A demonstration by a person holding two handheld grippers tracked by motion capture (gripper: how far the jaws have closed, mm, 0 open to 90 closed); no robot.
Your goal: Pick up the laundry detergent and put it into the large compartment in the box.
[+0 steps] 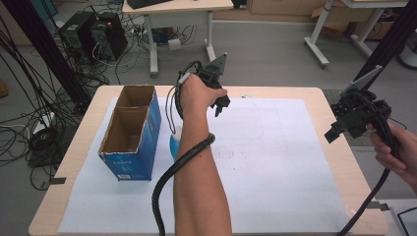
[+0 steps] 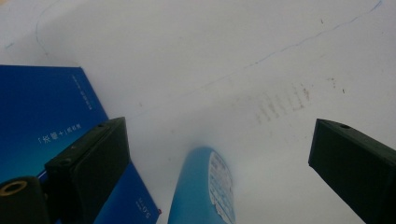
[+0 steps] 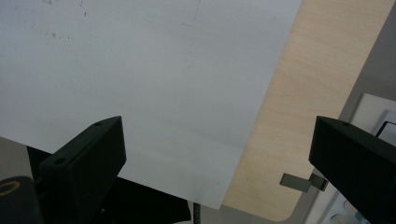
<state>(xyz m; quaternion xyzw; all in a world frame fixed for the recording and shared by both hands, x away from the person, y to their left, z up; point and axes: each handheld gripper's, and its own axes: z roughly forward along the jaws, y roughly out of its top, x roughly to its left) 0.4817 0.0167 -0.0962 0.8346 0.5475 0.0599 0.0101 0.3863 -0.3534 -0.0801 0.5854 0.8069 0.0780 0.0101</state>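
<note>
High view: left gripper [image 1: 219,101] held above the white sheet [image 1: 275,162] near the far middle of the table [image 1: 339,162], a hand [image 1: 194,93] around it, cable looped along the forearm. Blue bottle [image 1: 174,145] lying on the sheet just right of the blue box [image 1: 133,162], mostly hidden behind the forearm. Box open at the top, two brown compartments inside, standing on the left part of the sheet. Right gripper [image 1: 339,130] held at the right edge of the table, well apart from bottle and box, another hand [image 1: 401,152] behind it.

Left gripper view: two black jaws standing wide apart, nothing between the pads, nothing gripped. Bottle [image 2: 203,191] seen below and between the jaws, lying on the sheet [image 2: 224,60], not touched by any jaw. White label with small print on the right side of the bottle. Box [image 2: 42,116] just left of the bottle, white characters on the blue wall, partly behind the left jaw. Touching or only very near: cannot tell.

Right gripper view: jaws also wide apart and empty. Under them the corner of the sheet [image 3: 140,79] and the bare wooden edge of the table [image 3: 303,93]. Small grey tape [image 3: 299,182] at the table rim.
</note>
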